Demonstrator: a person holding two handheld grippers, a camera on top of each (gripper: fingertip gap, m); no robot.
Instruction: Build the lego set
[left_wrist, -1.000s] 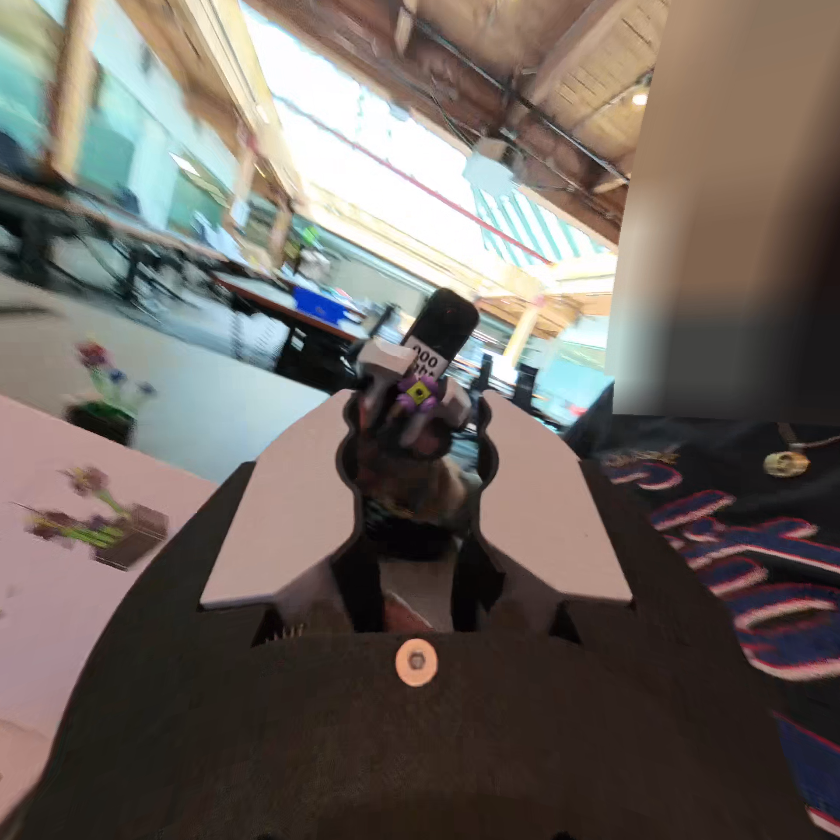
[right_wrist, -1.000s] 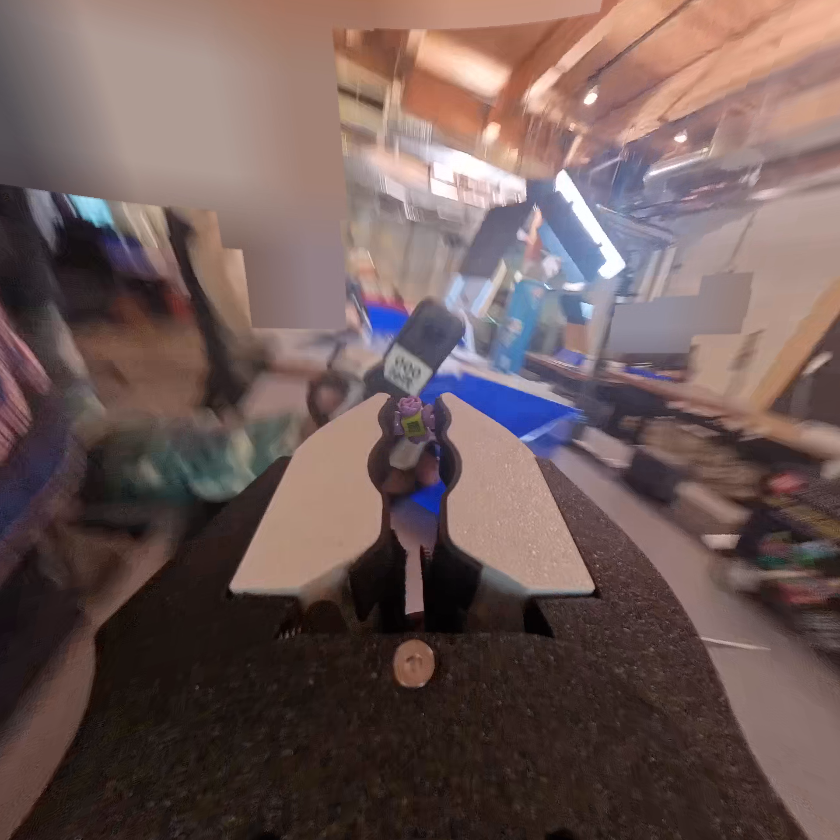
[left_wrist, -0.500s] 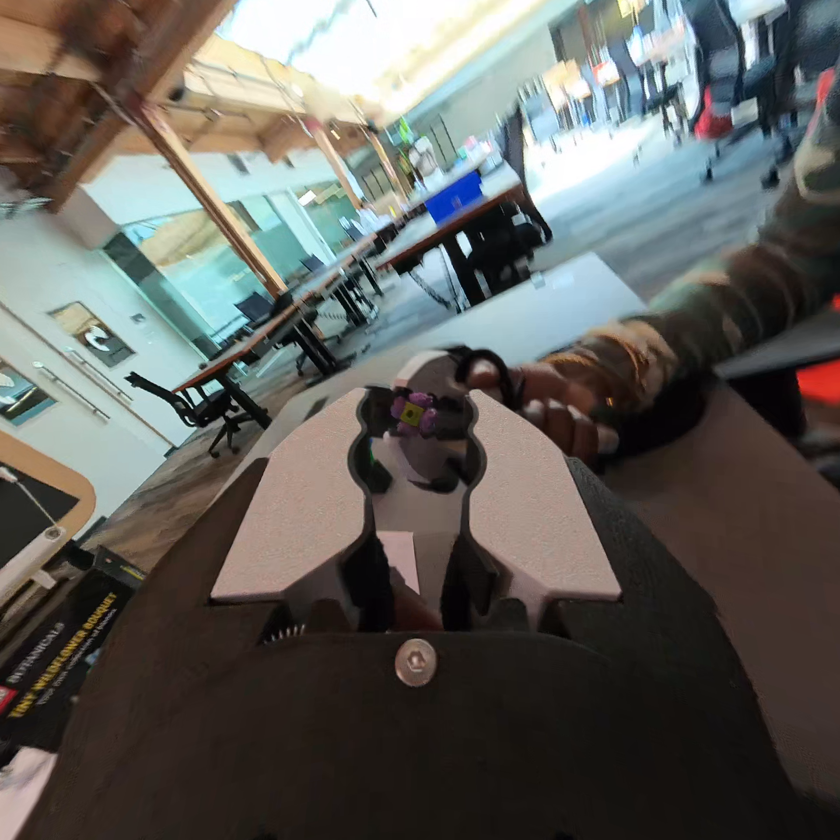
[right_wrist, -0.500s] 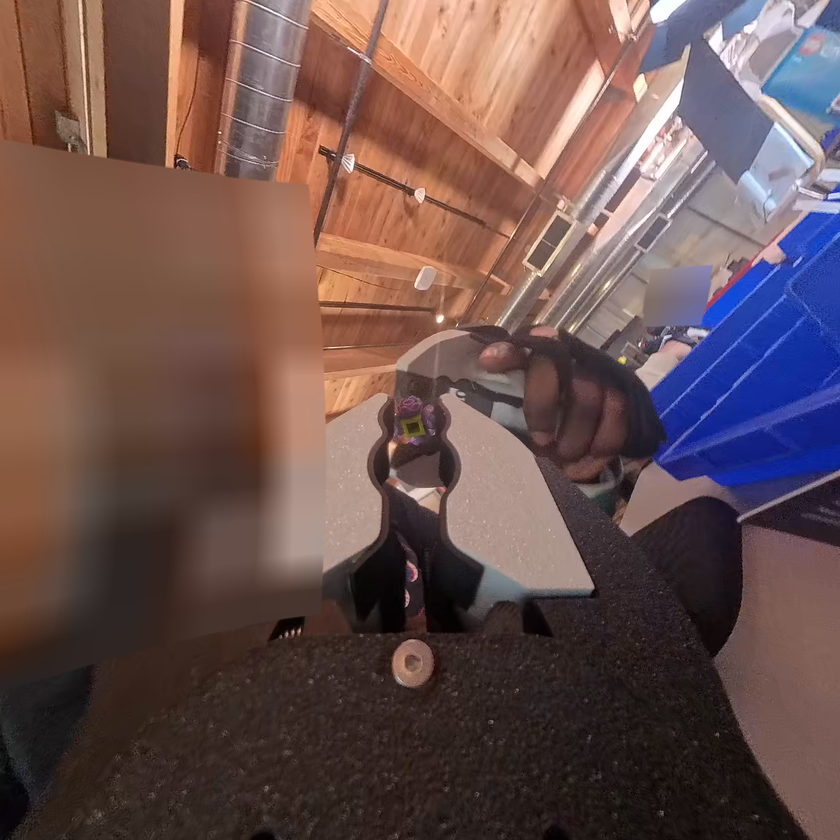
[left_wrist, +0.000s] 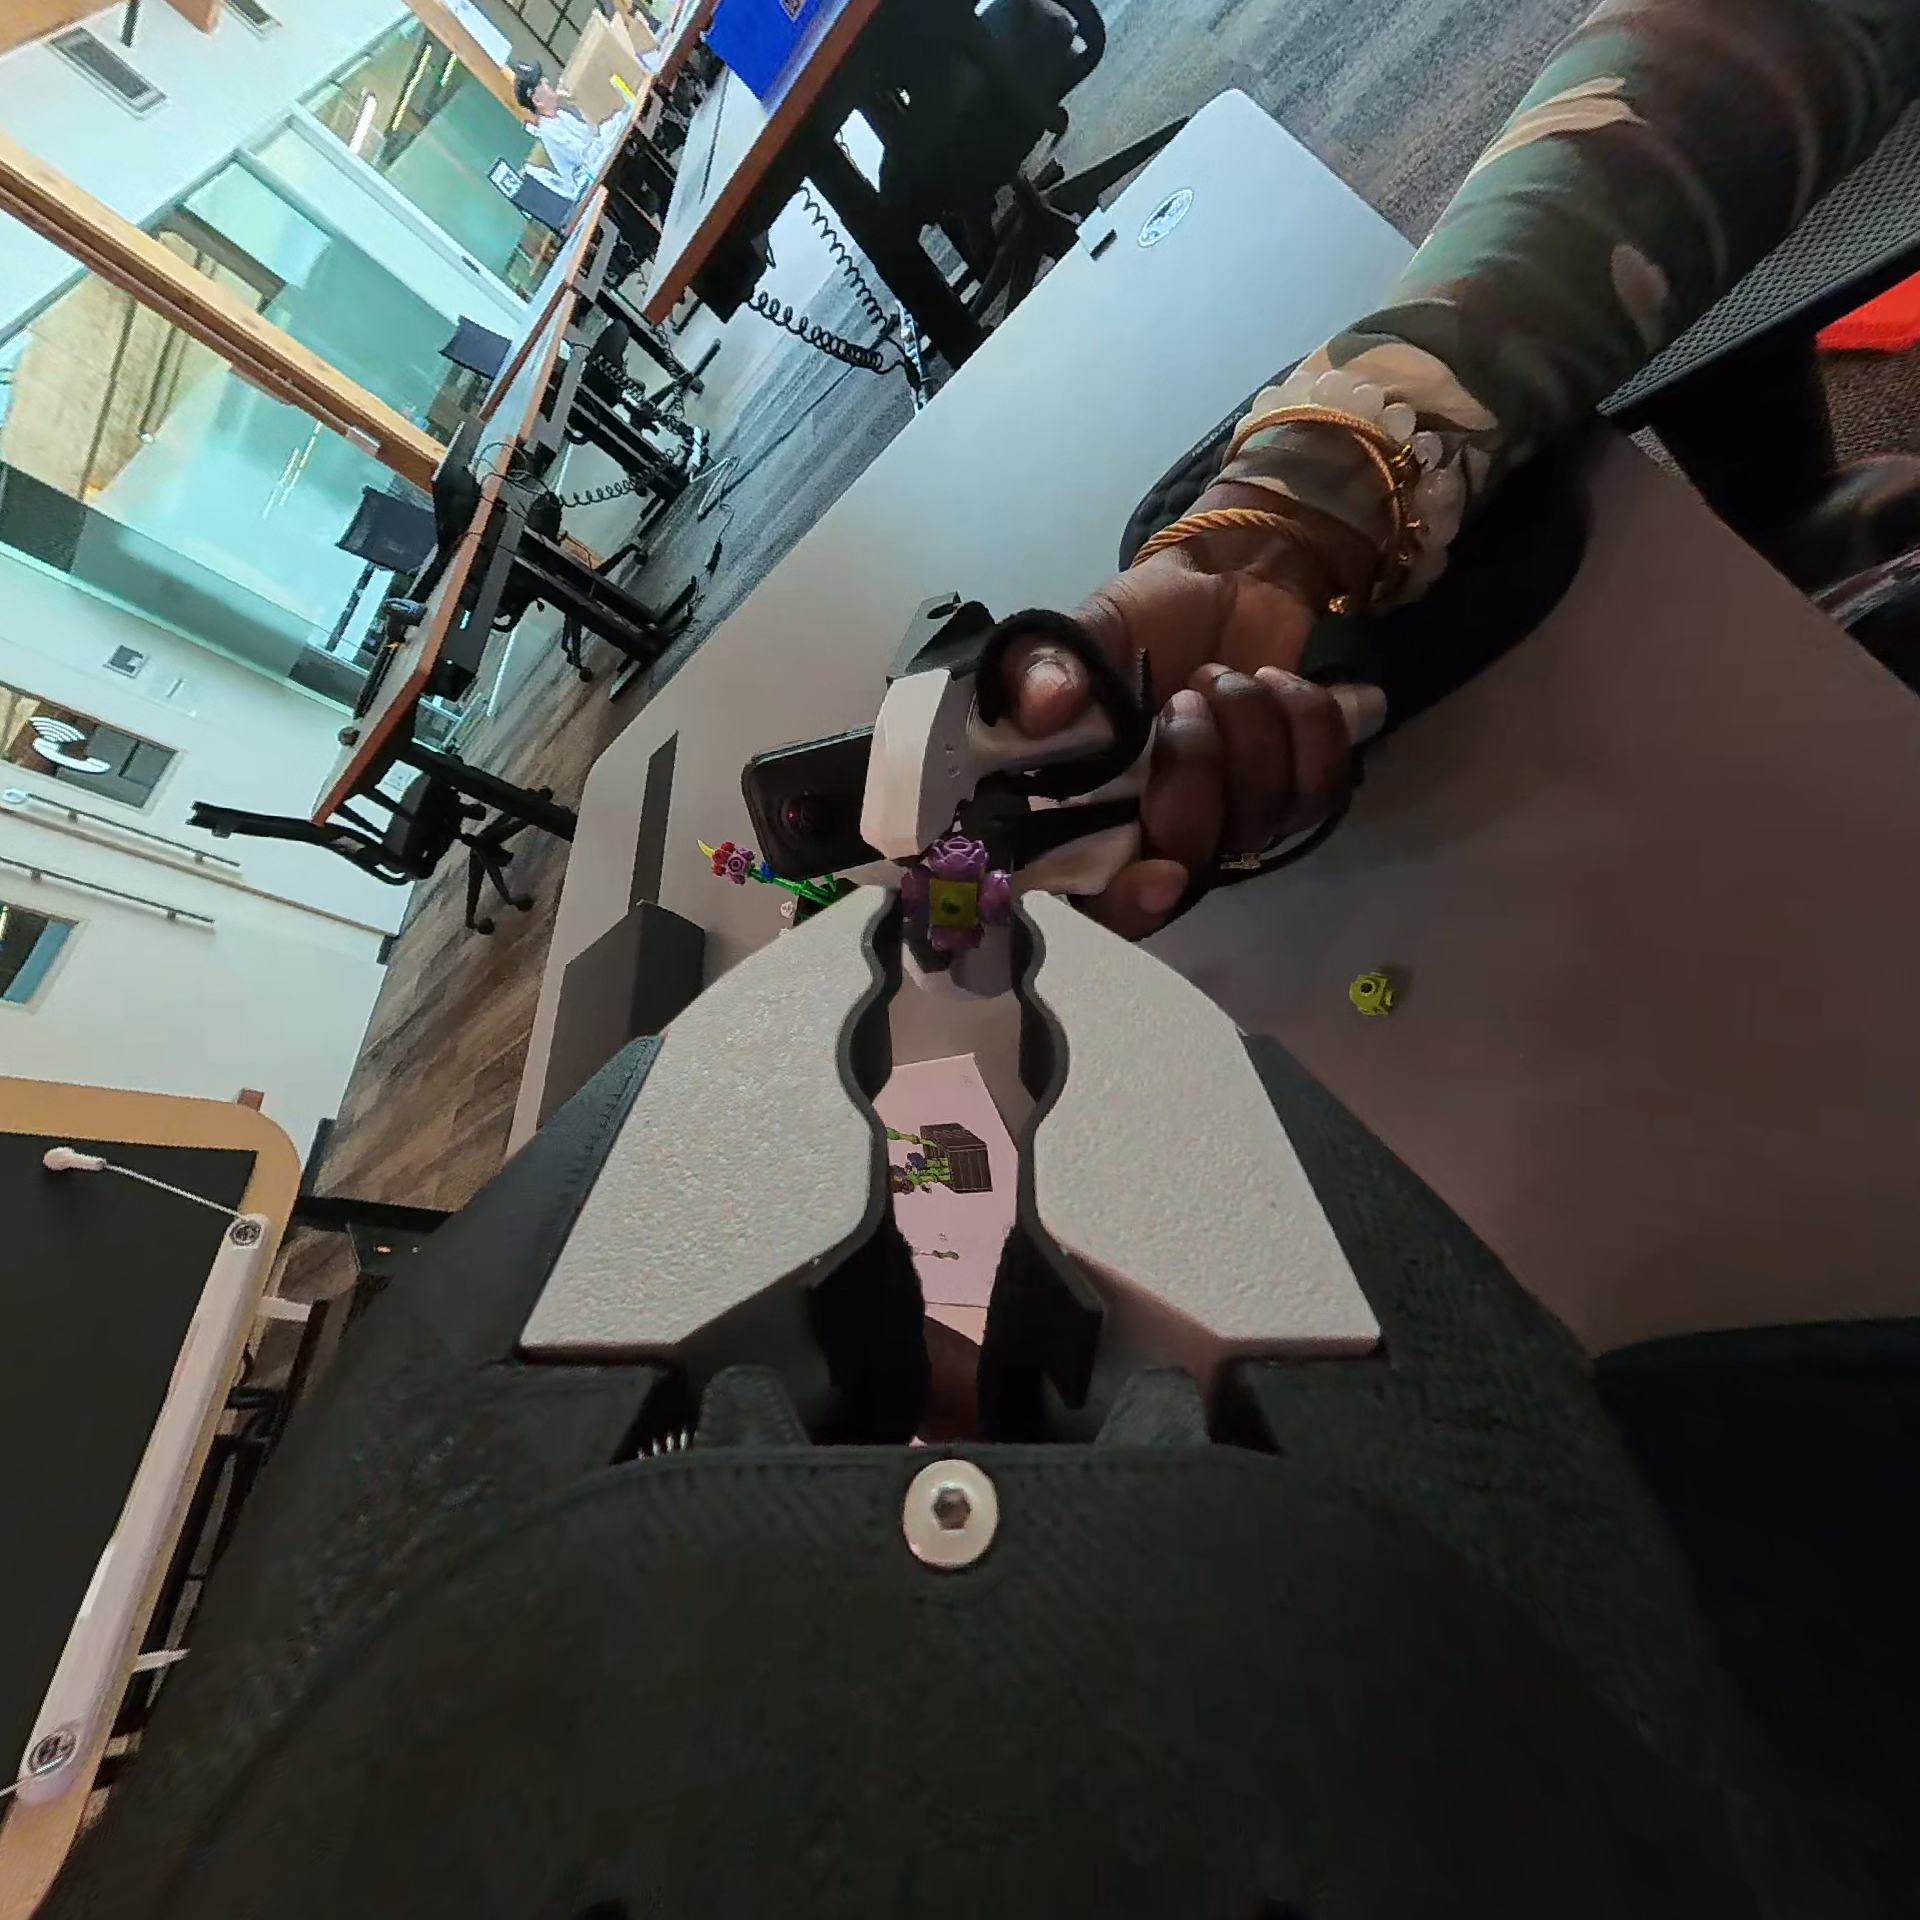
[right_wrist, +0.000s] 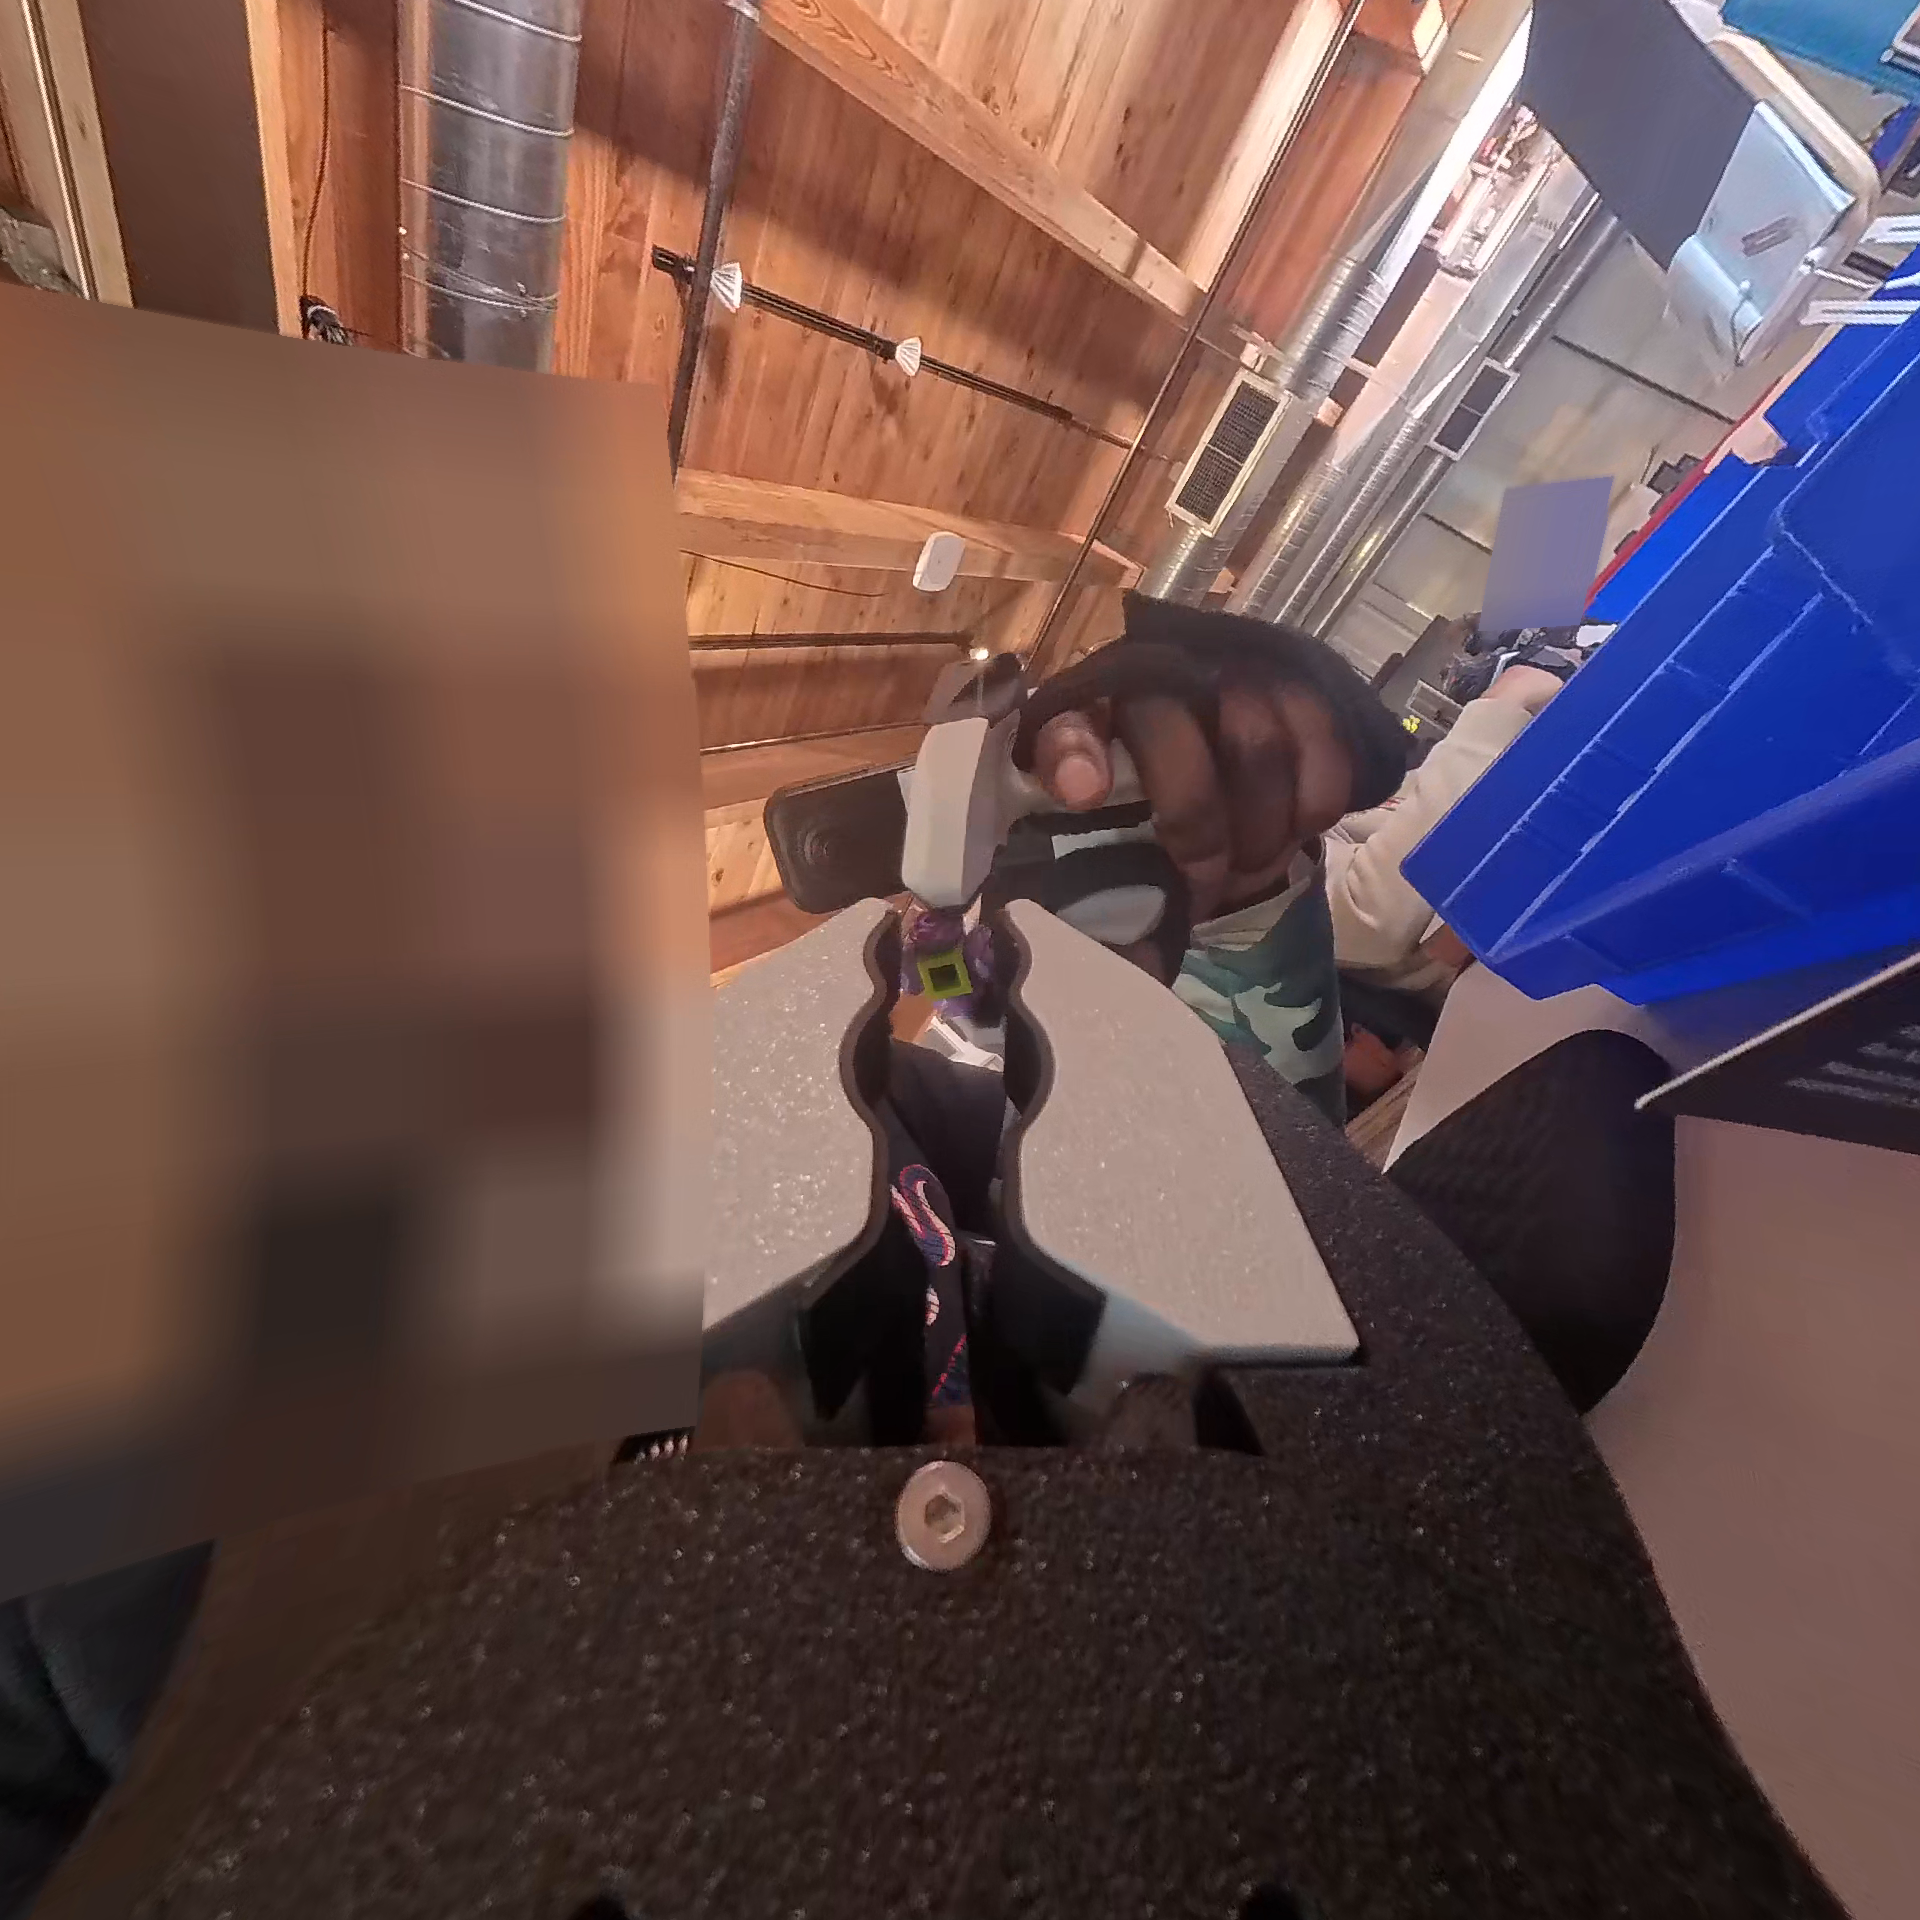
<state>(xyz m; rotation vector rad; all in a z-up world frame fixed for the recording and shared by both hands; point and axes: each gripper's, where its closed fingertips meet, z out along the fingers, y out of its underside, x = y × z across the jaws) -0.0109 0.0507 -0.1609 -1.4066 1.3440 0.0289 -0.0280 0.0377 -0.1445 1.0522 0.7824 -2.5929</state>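
Observation:
A small purple lego flower with a lime centre (left_wrist: 951, 906) sits between the tips of my left gripper (left_wrist: 953, 906), whose jaws stand nearly closed on its sides. My right gripper (left_wrist: 935, 790), held by a hand, faces it from beyond, and its white fingers touch the flower above and below. In the right wrist view the same flower (right_wrist: 945, 971) sits between the tips of my right gripper (right_wrist: 948, 914), also nearly closed on it. The left gripper (right_wrist: 940, 821) meets it from the far side. Both are held above the table.
On the table (left_wrist: 1558, 935) lie a loose lime piece (left_wrist: 1374, 992), an instruction sheet (left_wrist: 940, 1164) seen between the fingers, and a small built flower bunch (left_wrist: 748, 868). A closed laptop (left_wrist: 1195, 208) lies farther off. Blue bins (right_wrist: 1714, 779) stand at the right. The tips of both grippers are at nearly the same place.
Both grippers have swung together from pointing up at the ceiling to tilted sideways over the table. The purple flower stays between both pairs of tips throughout.

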